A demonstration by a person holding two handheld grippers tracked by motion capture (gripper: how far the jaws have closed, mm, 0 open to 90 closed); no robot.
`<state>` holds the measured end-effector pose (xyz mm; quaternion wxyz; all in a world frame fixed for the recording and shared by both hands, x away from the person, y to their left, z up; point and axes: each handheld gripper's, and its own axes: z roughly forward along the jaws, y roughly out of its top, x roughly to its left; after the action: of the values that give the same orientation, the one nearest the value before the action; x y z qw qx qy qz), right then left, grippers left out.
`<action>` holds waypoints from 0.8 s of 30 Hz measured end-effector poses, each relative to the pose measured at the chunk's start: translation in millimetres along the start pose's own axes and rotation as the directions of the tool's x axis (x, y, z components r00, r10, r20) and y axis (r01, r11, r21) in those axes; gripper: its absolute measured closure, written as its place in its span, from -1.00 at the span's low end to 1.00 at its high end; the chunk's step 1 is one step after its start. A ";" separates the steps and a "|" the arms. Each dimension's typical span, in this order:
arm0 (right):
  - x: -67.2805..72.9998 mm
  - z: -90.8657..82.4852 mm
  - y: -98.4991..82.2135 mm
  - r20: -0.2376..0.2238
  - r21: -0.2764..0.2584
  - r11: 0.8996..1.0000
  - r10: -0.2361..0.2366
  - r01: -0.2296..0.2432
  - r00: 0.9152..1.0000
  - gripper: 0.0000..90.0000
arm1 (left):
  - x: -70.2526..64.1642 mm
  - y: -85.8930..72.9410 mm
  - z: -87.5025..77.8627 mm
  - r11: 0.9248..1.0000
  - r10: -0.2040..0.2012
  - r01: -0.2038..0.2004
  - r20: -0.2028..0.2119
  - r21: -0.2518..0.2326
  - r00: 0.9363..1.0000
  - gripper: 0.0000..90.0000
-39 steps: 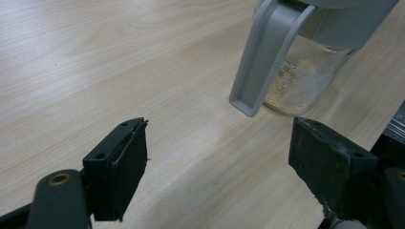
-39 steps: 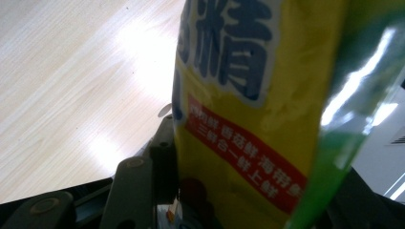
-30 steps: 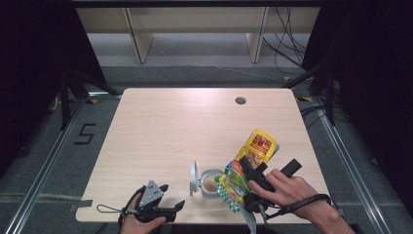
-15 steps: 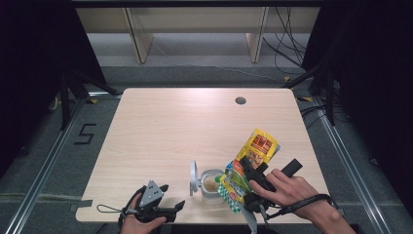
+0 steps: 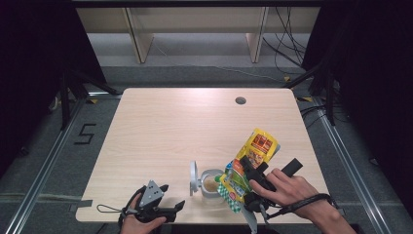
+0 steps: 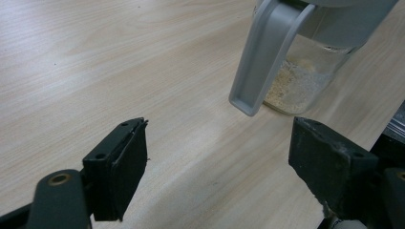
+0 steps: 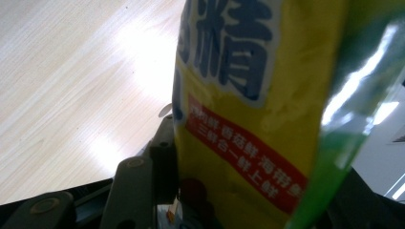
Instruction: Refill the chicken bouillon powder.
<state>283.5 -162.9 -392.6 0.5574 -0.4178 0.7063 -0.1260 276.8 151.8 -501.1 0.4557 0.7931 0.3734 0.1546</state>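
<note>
A small clear jar [image 5: 211, 183] with beige powder stands near the table's front edge, its grey flip lid [image 5: 194, 175] swung open to the left. My right gripper [image 5: 245, 168] is shut on a yellow and green seasoning bag [image 5: 256, 147], which is held tilted with its lower end right beside the jar's mouth. In the right gripper view the bag [image 7: 258, 109] sits between the jaws of that gripper [image 7: 248, 200]. My left gripper [image 5: 171, 197] rests open at the front left. In its own view, this gripper [image 6: 219, 171] faces the jar [image 6: 305, 81] and its lid [image 6: 262, 52], with nothing between the jaws.
The wooden table [image 5: 185, 126] has a round cable hole [image 5: 240, 100] at the back right. Beyond its far edge stand shelf legs and loose cables on the floor.
</note>
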 end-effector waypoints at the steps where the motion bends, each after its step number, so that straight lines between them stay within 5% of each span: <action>1: -0.3 -0.2 -0.2 -0.003 0.003 1.000 -0.007 0.007 1.000 0.20 | 0.0 0.0 0.0 1.000 -0.001 0.001 0.000 0.000 1.000 -0.55; 4: 1.3 0.4 0.6 0.005 -0.001 1.000 0.026 -0.026 1.000 0.21 | 0.7 0.1 -0.7 1.000 0.006 -0.006 -0.003 0.007 1.000 -0.55; 9: 1.4 0.7 1.2 -0.004 -0.004 1.000 0.004 -0.004 1.000 0.21 | 0.4 0.1 -0.6 1.000 0.004 -0.004 -0.003 0.004 1.000 -0.55; 11: 4.2 1.6 2.1 0.007 -0.017 0.999 0.052 -0.051 0.999 0.21 | 0.7 0.1 -0.8 1.000 0.006 -0.006 -0.003 0.006 1.000 -0.55; 14: 0.7 0.5 0.7 -0.011 0.003 1.000 -0.011 0.011 1.000 0.21 | 0.4 0.1 -0.6 1.000 0.003 -0.003 -0.002 0.004 1.000 -0.55; 24: 3.3 -0.4 1.6 -0.024 -0.002 0.998 0.066 -0.066 0.998 0.21 | 0.8 0.2 -1.1 1.000 0.009 -0.009 -0.003 0.009 1.000 -0.55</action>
<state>282.3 -164.4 -395.8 0.5523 -0.3935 0.7264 -0.1114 276.8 152.9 -500.4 0.4509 0.7965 0.3712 0.1563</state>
